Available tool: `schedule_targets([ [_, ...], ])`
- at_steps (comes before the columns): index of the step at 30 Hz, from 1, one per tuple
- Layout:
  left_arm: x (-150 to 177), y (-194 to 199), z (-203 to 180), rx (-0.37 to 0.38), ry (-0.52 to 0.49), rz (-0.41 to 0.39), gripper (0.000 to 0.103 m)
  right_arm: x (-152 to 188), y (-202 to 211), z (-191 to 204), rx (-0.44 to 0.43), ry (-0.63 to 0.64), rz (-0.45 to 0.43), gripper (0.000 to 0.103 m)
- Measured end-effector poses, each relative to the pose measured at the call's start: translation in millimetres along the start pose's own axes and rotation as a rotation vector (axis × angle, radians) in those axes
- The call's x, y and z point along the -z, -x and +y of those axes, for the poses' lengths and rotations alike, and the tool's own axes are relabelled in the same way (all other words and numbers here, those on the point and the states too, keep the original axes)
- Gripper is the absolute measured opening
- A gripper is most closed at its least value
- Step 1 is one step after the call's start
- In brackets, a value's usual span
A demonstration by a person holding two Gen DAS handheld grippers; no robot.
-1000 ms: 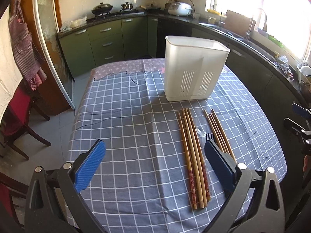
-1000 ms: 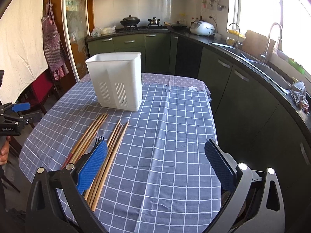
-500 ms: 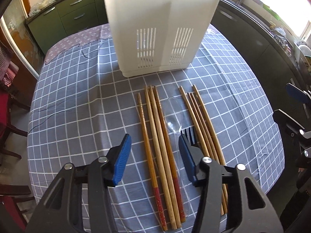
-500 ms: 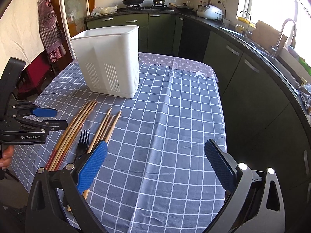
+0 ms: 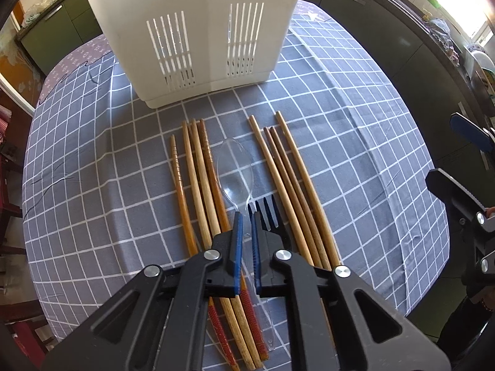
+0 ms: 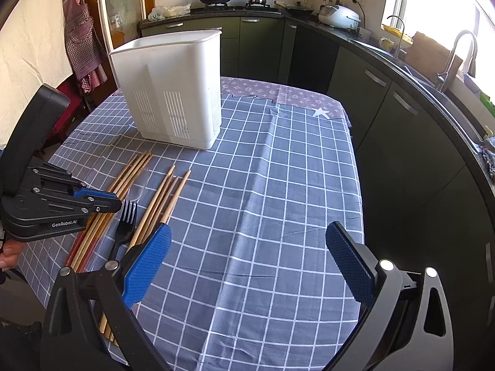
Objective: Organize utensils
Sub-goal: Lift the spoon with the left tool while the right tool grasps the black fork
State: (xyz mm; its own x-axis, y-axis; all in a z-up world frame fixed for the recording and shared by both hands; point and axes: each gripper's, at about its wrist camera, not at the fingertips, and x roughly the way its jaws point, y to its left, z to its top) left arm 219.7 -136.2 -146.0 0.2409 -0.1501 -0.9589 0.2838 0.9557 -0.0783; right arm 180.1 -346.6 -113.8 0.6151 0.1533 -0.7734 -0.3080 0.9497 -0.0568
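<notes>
A clear plastic spoon (image 5: pixel 235 170) lies on the checked tablecloth between two bundles of wooden chopsticks, the left bundle (image 5: pixel 198 185) and the right bundle (image 5: pixel 290 182). A black plastic fork (image 5: pixel 269 213) lies beside the spoon. My left gripper (image 5: pixel 246 216) is shut on the spoon's thin handle, low over the cloth; it also shows in the right wrist view (image 6: pixel 102 199). A white slotted utensil holder (image 5: pixel 198 27) stands behind the utensils, also seen in the right wrist view (image 6: pixel 173 86). My right gripper (image 6: pixel 247 241) is open and empty over the cloth, right of the fork (image 6: pixel 125 216).
The table (image 6: pixel 278 185) has a blue-grey checked cloth. Dark green kitchen cabinets and a counter with a sink (image 6: pixel 417 71) run along the right and back. A red chair (image 5: pixel 6 185) stands left of the table.
My left gripper moved forward and down to the utensils and closed from wide open onto the clear spoon's handle. My right gripper shifted a little and stayed open.
</notes>
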Motion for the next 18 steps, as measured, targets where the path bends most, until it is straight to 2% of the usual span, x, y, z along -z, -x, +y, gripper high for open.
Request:
schedule_targets([
  [6, -2.3, -13.7, -15.3, -0.034, -0.010, 0.018, 0.006, 1.6, 1.3, -0.5, 0.001, 0.003, 0.001, 0.099],
  [18, -13.0, -21.0, -18.5, -0.049, -0.009, 0.035, 0.007, 2.6, -0.2, 1.3, -0.002, 0.008, 0.003, 0.099],
])
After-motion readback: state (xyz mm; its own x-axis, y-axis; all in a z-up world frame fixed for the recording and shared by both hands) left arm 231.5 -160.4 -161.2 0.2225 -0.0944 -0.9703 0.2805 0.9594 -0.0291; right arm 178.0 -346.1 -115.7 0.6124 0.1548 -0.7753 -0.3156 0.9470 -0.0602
